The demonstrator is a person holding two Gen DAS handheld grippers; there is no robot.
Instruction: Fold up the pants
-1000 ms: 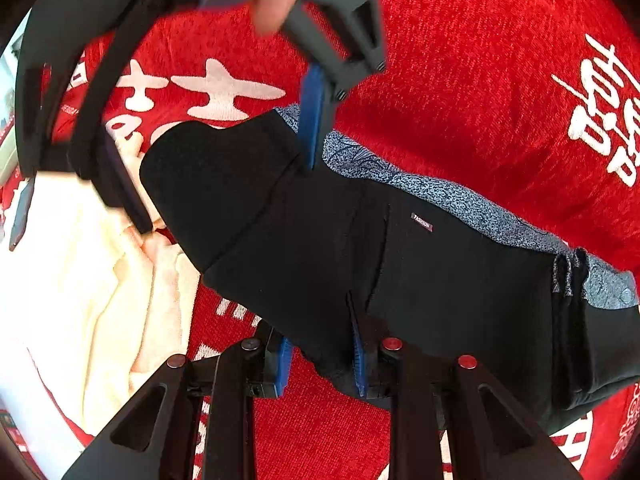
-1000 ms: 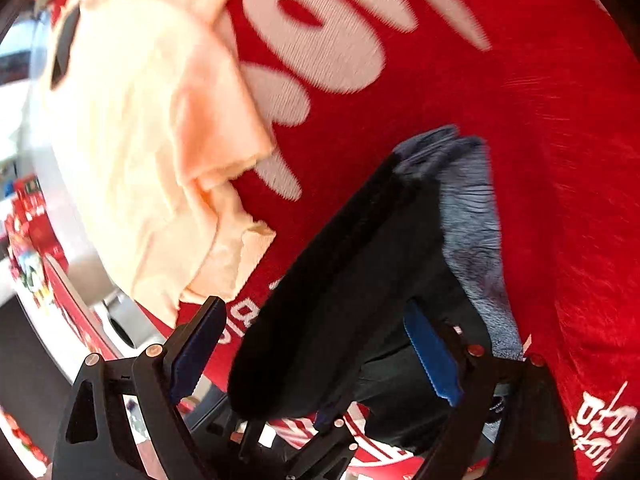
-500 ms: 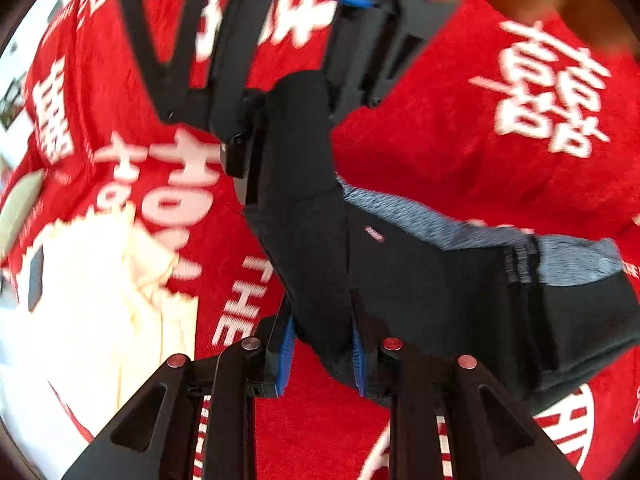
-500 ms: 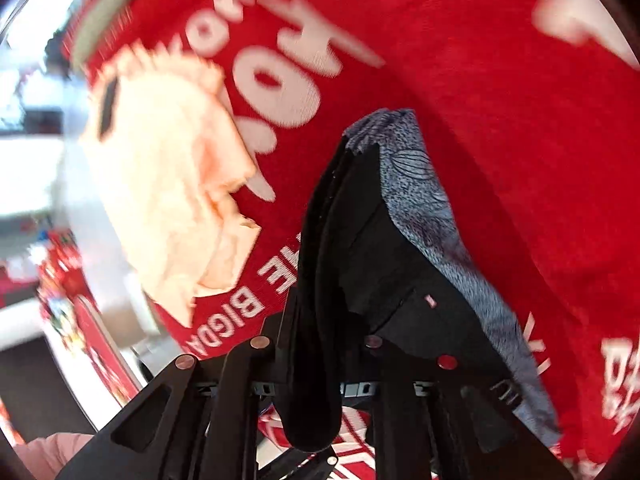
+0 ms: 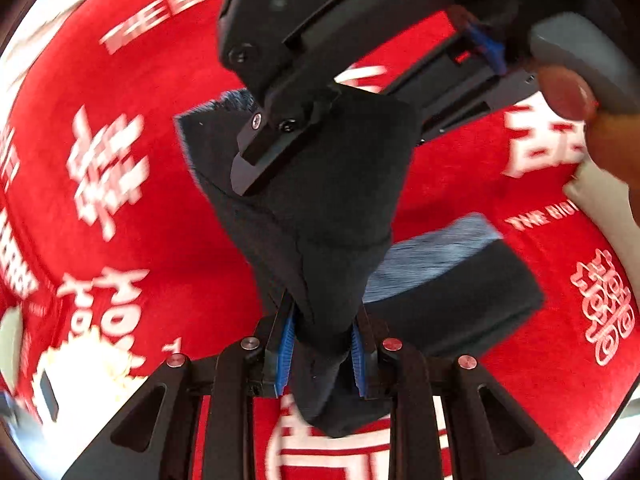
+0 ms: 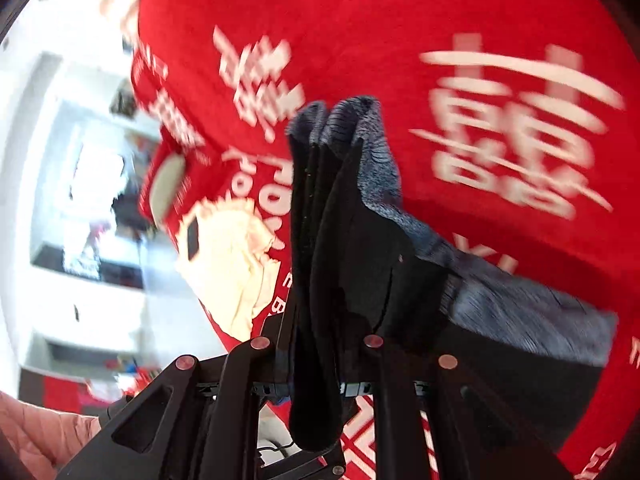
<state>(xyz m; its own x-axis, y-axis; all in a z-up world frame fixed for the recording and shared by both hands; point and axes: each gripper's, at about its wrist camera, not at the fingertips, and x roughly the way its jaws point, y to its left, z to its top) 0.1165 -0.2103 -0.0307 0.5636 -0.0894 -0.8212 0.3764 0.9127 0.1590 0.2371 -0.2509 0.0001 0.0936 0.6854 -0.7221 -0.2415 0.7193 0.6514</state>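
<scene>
The black pants hang bunched between the two grippers, lifted above a red cloth printed with white characters and letters that covers the bench. The left gripper is clamped narrow on a thick fold of the black fabric; its blue pads press on either side, and a tail of the cloth droops below them. In the left wrist view the right gripper comes in from the top, pinching the upper edge of the same garment, so the fabric stretches in a steep band between the two. The rest of the pants, with their grey-blue patterned waistband, trail off to the right, near the red cloth; whether that end rests on it cannot be told through the blur.

In the right wrist view the right gripper is closed tight on several gathered layers of black fabric, with the grey waistband spilling to the right.

A fingertip and part of a hand show at the top right of the left wrist view, on the right gripper's handle. A cream garment lies crumpled on the red cloth well off to the left, with a small dark rectangle on it. Beyond the bench edge the room is a pale blur. A pink sleeve shows at the lower left.
</scene>
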